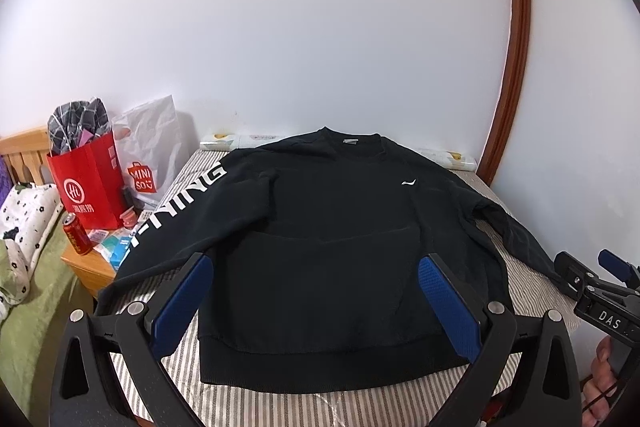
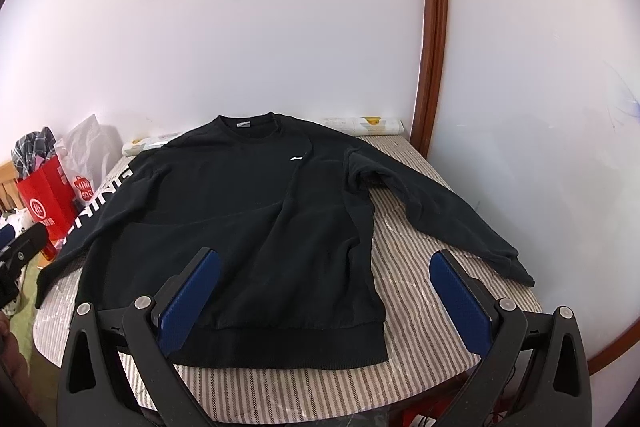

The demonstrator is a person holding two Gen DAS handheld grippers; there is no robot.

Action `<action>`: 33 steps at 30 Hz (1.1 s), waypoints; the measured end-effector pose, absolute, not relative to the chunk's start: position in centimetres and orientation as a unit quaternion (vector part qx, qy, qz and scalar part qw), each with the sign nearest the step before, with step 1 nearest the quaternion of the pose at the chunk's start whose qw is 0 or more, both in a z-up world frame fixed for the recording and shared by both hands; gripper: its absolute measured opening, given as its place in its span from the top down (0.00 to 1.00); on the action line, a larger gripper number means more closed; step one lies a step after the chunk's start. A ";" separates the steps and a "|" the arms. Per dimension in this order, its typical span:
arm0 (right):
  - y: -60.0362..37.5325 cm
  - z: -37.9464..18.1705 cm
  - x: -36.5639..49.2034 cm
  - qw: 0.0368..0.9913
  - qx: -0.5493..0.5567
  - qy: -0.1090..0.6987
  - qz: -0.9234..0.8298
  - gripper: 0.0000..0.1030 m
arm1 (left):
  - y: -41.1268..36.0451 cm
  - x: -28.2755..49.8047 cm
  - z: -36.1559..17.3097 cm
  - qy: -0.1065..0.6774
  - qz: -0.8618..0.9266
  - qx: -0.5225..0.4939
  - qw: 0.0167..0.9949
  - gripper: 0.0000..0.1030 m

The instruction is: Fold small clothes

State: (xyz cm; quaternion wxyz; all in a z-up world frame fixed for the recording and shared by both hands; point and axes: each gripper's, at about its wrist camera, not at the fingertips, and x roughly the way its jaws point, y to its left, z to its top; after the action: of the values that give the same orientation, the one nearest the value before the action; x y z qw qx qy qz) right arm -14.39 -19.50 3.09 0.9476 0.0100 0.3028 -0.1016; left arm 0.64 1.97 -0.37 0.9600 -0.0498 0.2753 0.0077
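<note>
A black sweatshirt (image 1: pixel 320 247) lies flat ahead of both jaws. The left gripper (image 1: pixel 316 303) and right gripper (image 2: pixel 324 303) hover with jaws apart, holding nothing.

The left gripper (image 1: pixel 316 301) is wide open. Its two blue pads (image 1: pixel 182 297) stand far apart and hold nothing. It sits low and points forward, tipped down a little.

The right gripper (image 2: pixel 326 301) is wide open too, with its blue pads (image 2: pixel 460 303) spread far apart and nothing between them. It also points forward and a bit down.

The right gripper shows at the right edge of the left camera, beside the left one. A hand (image 1: pixel 602 383) wraps its fingers around the handle there.
</note>
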 end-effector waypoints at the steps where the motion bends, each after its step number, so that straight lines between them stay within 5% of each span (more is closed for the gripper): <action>1: -19.6 3.0 -14.1 0.947 0.008 0.304 -0.103 0.00 | 2.2 0.9 -0.5 0.277 0.008 -0.050 0.960 0.00; 33: -14.6 -8.7 -0.1 0.902 -0.031 0.427 -0.054 0.00 | 22.2 9.3 -16.5 0.347 0.096 -0.329 0.873 0.03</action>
State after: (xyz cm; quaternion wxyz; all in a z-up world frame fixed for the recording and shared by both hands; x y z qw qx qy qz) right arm -0.12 -14.62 -8.74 0.9020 -0.0312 0.4272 -0.0537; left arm 9.29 22.16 -16.50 0.8728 -0.3291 0.3472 0.0964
